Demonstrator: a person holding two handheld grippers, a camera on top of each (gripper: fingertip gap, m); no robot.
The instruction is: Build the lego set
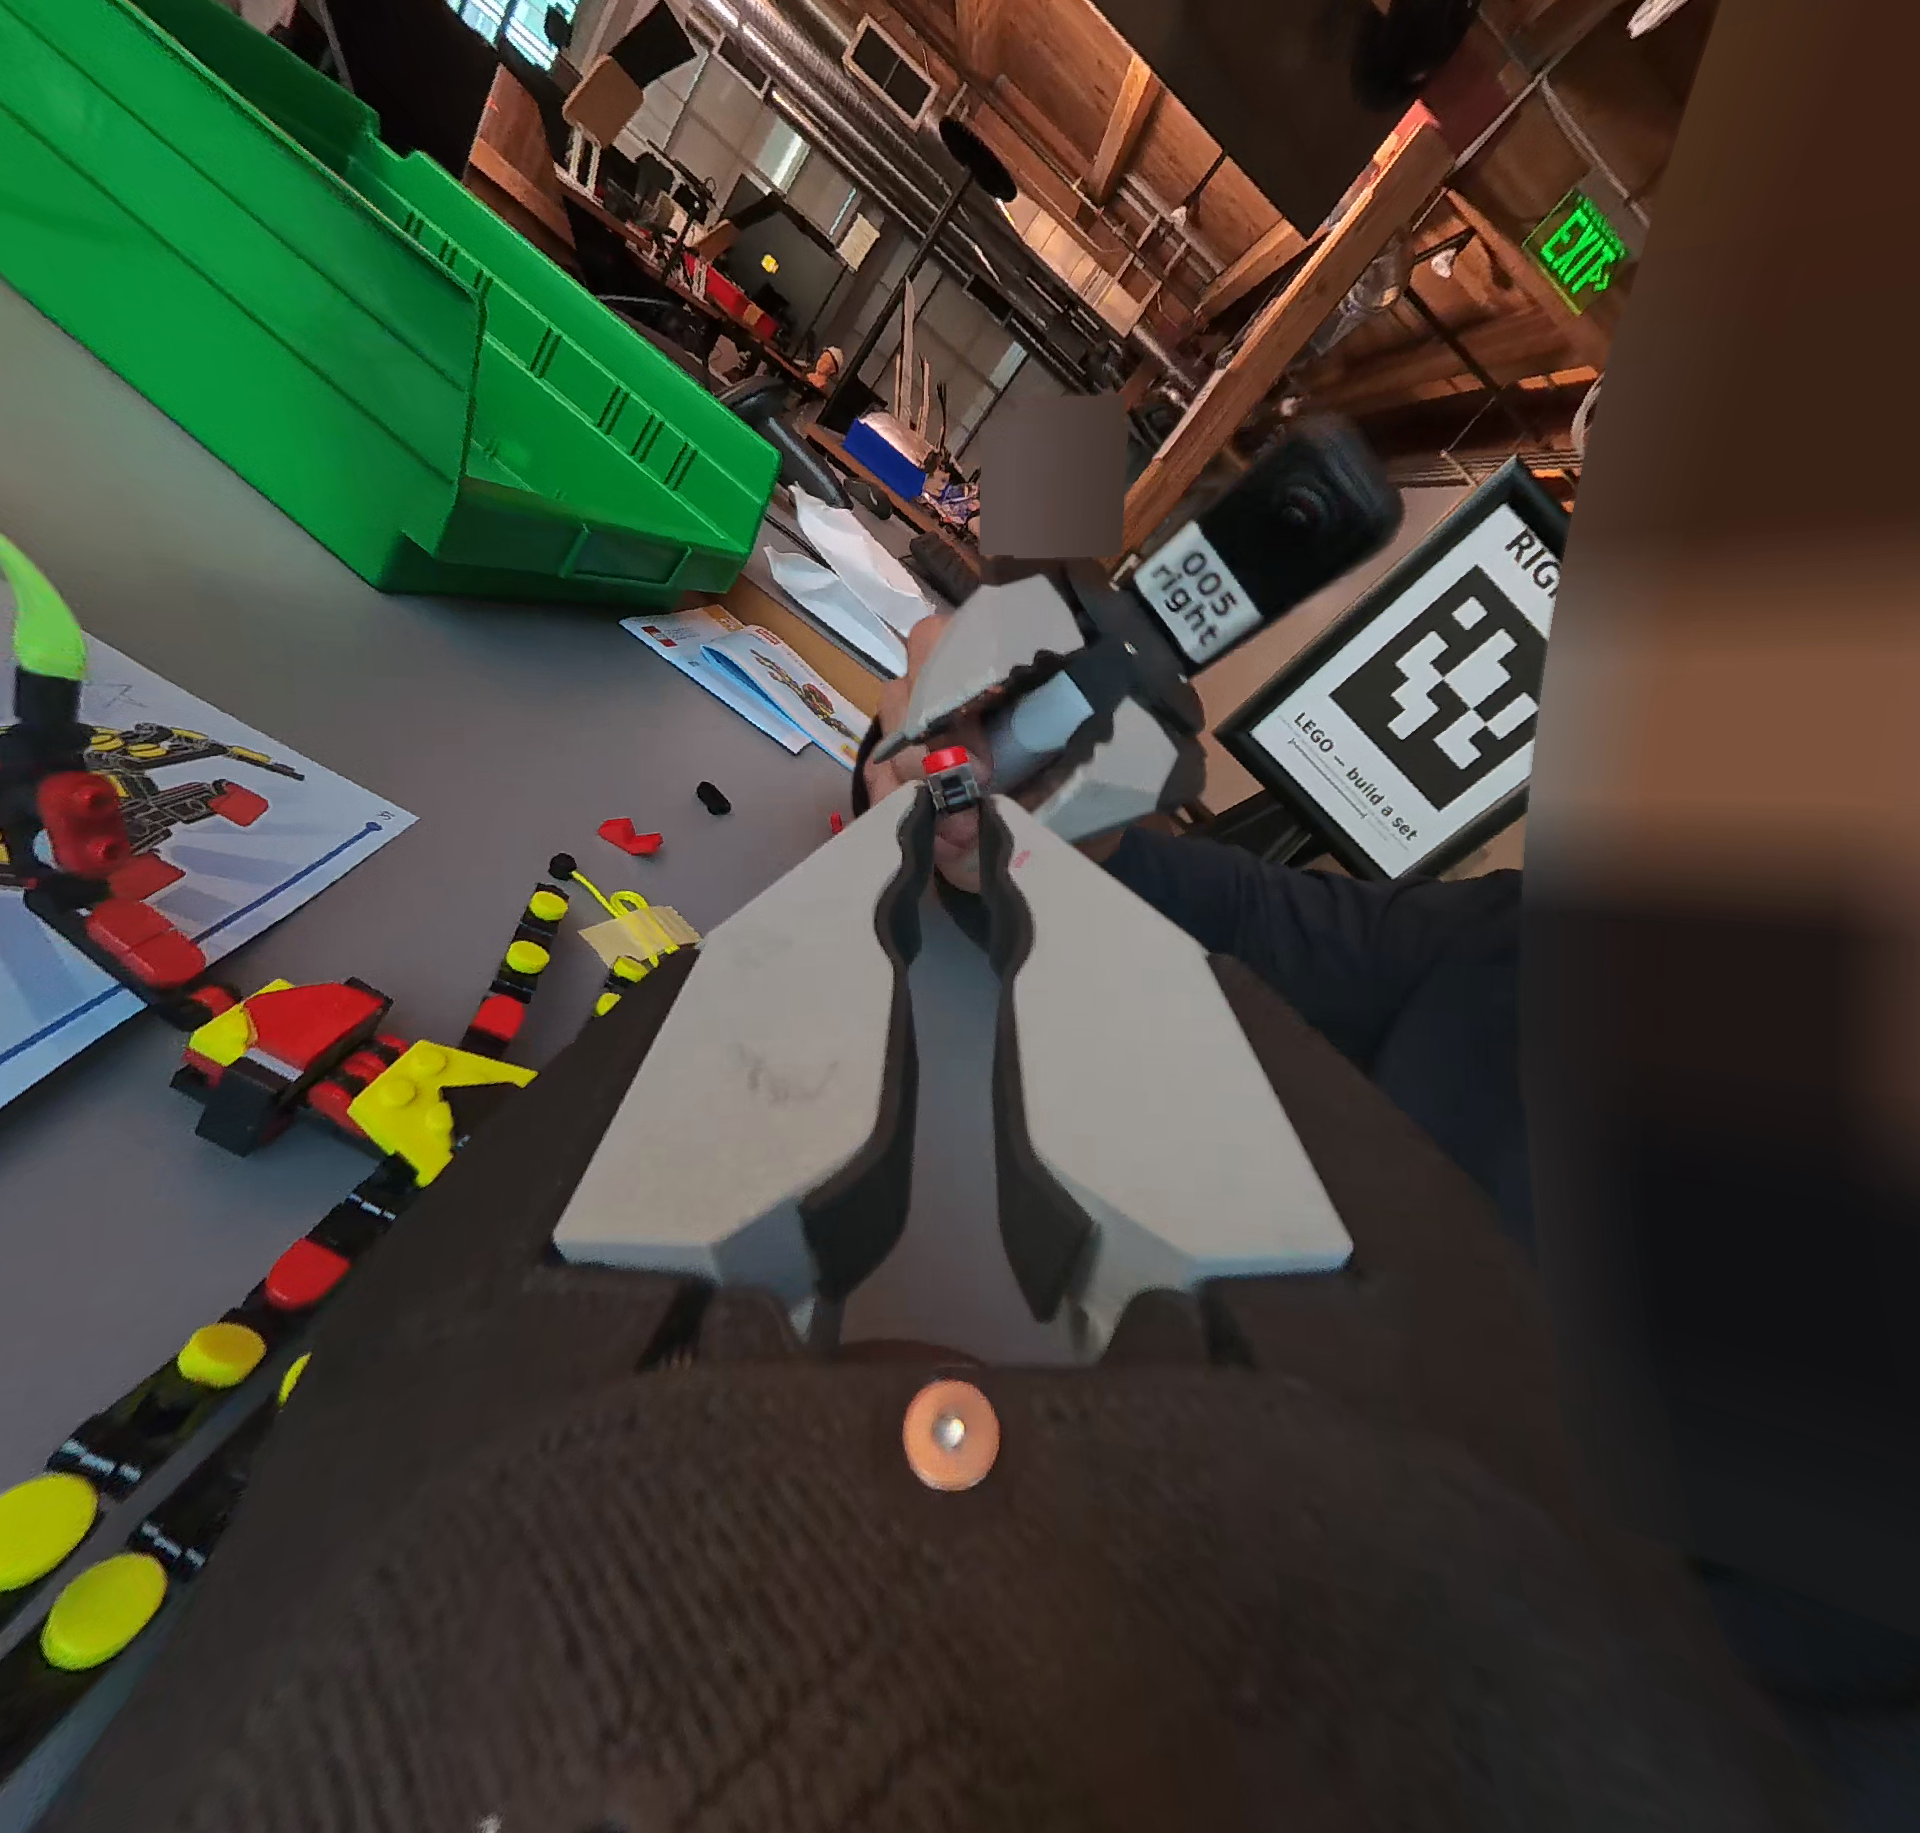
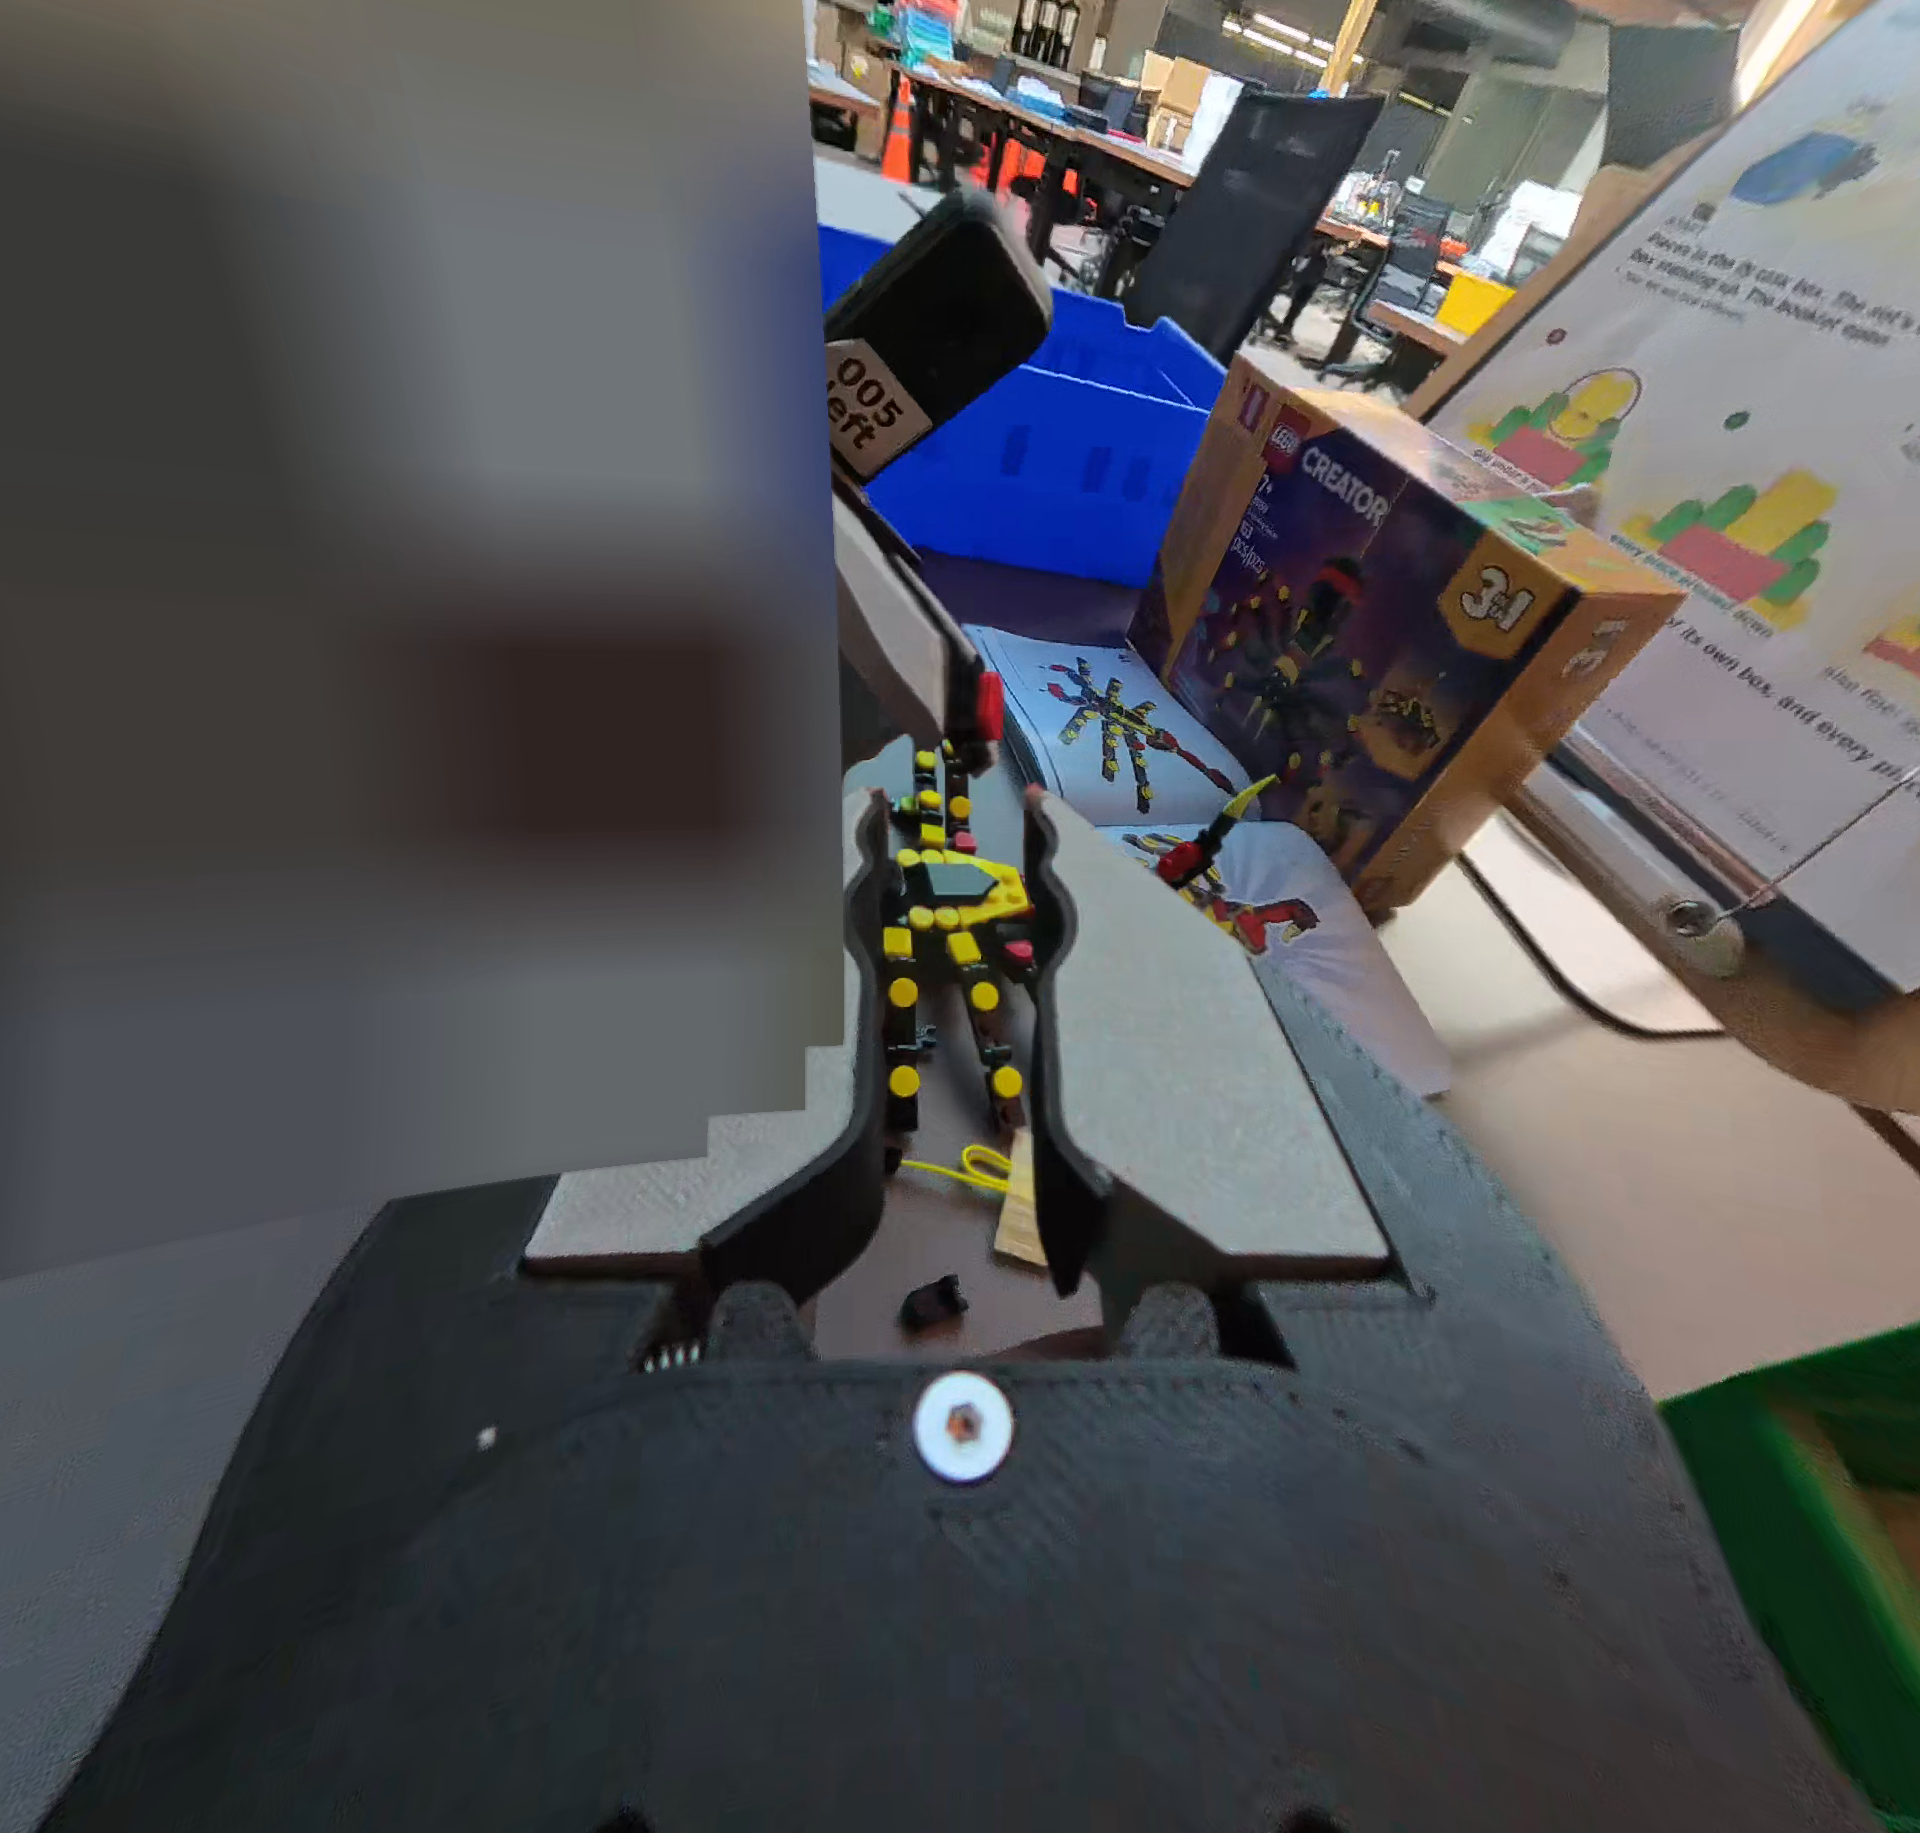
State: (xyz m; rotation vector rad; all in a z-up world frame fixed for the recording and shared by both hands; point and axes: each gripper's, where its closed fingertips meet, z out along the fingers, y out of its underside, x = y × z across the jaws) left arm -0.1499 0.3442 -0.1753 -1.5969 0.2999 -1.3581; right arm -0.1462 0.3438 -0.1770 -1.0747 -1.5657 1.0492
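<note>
Fingertips of the left hand-held gripper (image 1: 951, 796) pinch a tiny piece (image 1: 949, 777), red on top and dark grey beneath, held up in the air well above the surface (image 1: 499, 703). Facing it at close range is the right hand-held gripper (image 1: 966, 718), its jaws parted and holding nothing, one tip just over the piece's red cap; whether it touches is unclear. Judging by this, the step in hand is a mid-air transfer or regrip of one small element before it goes onto the model. Below, on the surface, lies the partly built lego model (image 2: 951, 910), black with yellow and red studs, its long jointed legs (image 1: 520, 952) spread outward. The open instruction booklet (image 1: 281, 827) lies beside it, with a separate red-and-black section (image 1: 94, 827) topped by a green claw standing on its page. Loose bits are scattered near: a red bracket (image 1: 630, 834), a black connector (image 1: 713, 796), a yellow string (image 1: 623, 905). Farther out sit a green bin (image 1: 364, 349), a blue bin (image 2: 1049, 453) and the set's box (image 2: 1382, 620). The next move likely calls for the right jaws to close squarely on the piece before the left lets go, since so small a part could twist or drop.
</note>
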